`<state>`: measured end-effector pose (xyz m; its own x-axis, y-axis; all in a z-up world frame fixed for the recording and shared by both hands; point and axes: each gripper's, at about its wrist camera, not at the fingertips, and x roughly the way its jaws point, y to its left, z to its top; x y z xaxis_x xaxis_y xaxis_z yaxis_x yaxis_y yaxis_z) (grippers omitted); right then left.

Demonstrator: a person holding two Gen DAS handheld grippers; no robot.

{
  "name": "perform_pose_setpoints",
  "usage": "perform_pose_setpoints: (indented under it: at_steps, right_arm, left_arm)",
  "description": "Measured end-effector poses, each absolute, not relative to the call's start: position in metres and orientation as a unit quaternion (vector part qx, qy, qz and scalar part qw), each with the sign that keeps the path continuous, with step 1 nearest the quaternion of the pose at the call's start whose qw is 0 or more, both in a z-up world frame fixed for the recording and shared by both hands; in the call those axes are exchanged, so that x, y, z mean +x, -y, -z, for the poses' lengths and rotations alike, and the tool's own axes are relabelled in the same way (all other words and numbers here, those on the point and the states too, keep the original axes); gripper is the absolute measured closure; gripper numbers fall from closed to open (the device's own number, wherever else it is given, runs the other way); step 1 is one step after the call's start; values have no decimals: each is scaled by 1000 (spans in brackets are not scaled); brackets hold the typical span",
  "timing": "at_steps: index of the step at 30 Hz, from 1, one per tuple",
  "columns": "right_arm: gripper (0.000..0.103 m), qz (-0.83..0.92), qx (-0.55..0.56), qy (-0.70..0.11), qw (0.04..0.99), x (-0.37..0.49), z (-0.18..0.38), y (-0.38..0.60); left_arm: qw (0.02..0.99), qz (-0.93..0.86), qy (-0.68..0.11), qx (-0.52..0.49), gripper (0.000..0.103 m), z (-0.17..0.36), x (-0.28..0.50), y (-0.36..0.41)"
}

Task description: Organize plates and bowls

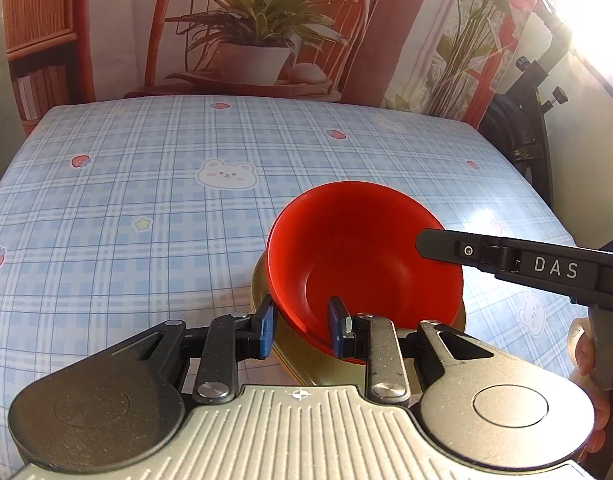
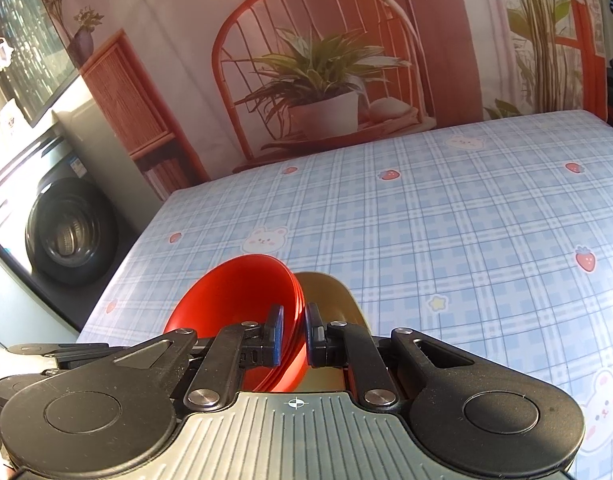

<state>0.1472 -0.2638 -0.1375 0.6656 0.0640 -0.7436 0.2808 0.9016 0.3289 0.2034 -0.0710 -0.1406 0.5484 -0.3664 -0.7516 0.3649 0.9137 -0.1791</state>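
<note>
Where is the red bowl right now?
The red bowl sits on the gold plate at the near edge of the checked tablecloth, low in both wrist views, with each gripper's fingers clamped on its rim.

Checked cloth, printed backdrop, washing machine

The worktop's blue plaid tablecloth (image 1: 154, 200) carries bear and strawberry prints. At twelve o'clock hangs a backdrop (image 2: 318, 80) picturing a potted plant on a red chair; a washing machine (image 2: 62, 232) stands at nine o'clock in the right wrist view.
</note>
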Motion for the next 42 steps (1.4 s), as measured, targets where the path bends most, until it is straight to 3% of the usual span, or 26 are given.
perform_pose_setpoints:
  at_steps: [14, 21, 28, 32, 36, 39, 41, 42]
  right_arm:
    - [91, 63, 197, -426, 881, 143, 147, 256]
    - [82, 66, 182, -416, 889, 141, 139, 255]
    - [79, 71, 165, -393, 902, 135, 120, 254]
    - [76, 74, 151, -374, 912, 129, 102, 251]
    - [68, 78, 133, -348, 925, 119, 79, 249]
    - [56, 82, 121, -323, 935, 110, 58, 250]
    - [52, 86, 115, -307, 941, 102, 43, 250]
    - [44, 88, 112, -299, 943, 98, 37, 250]
  left_arm:
    - [884, 195, -424, 8, 75, 145, 198, 71]
    - [892, 184, -412, 17, 73, 136, 191, 71]
    - [905, 175, -386, 23, 71, 113, 183, 69]
    - [917, 168, -360, 29, 63, 93, 173, 70]
    - [929, 165, -329, 31, 61, 70, 159, 69]
    - [940, 162, -297, 32, 49, 49, 146, 70]
    - [948, 157, -275, 29, 36, 34, 137, 70]
    - [952, 154, -265, 27, 32, 27, 132, 70]
